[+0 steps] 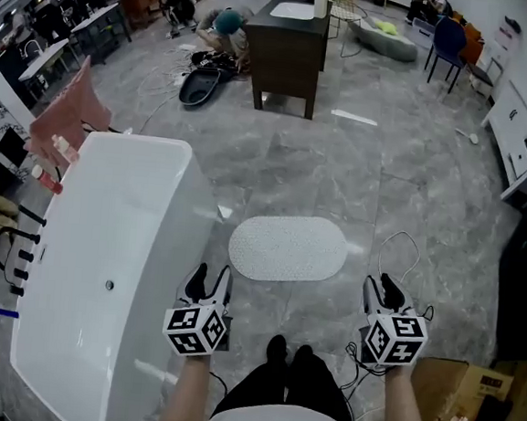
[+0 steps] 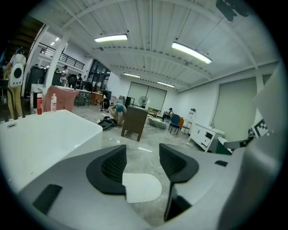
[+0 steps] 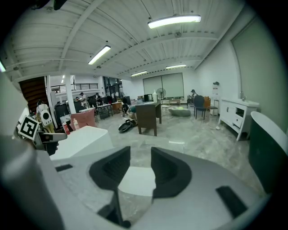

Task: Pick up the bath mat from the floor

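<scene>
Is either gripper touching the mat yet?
No, the mat lies flat on the floor, ahead of the left gripper and right gripper, both empty.

- No word, brand, number or sign is showing clearly enough to read.
- The marker cubes (image 1: pixel 196 329) on the left gripper (image 1: pixel 212 274) and right gripper (image 1: pixel 379 284) are showing only black-and-white squares.
- Bottles (image 2: pixel 54 102) by the bathtub's (image 2: pixel 45 134) far edge are carrying labels too small to read.

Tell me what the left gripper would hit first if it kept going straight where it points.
Probably the bath mat: it shows straight ahead between the open, empty jaws of the left gripper, with nothing nearer in that line, though depth is unclear.
</scene>
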Demonstrator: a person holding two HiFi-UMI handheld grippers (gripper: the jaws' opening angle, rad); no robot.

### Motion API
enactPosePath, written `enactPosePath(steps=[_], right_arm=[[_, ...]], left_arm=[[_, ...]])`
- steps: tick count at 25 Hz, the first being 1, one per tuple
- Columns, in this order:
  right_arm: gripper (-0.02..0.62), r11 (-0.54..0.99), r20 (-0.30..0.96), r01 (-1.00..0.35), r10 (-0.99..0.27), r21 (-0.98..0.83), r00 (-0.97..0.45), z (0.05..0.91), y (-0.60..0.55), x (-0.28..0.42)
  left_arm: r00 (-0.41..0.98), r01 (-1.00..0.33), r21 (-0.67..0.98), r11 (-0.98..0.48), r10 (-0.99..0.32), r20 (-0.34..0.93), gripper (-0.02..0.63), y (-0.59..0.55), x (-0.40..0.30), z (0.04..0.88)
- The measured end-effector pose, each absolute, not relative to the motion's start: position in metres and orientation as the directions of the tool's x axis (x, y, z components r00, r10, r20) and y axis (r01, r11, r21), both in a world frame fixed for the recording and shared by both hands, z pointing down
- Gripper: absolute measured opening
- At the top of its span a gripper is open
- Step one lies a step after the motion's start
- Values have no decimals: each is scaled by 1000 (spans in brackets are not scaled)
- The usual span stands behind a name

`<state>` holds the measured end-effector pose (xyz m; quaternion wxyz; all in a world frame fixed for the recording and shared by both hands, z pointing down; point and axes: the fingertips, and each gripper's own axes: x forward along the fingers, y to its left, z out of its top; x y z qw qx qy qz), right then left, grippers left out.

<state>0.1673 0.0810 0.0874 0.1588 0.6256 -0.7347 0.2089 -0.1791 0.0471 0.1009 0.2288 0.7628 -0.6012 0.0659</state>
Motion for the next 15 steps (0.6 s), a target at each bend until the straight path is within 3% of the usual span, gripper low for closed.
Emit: enactPosePath(steps=[9,15], right_arm=[[130,148,565,-973,-794,-177,-224,148,6,166],[130,234,616,-947,-720,-219,-320,232,-61,145]], left_arm=[[217,-961,252,-114,-875,432,258,-11,-187,146],[135,-970,242,-16,-867,480,267,-46,-199,214]])
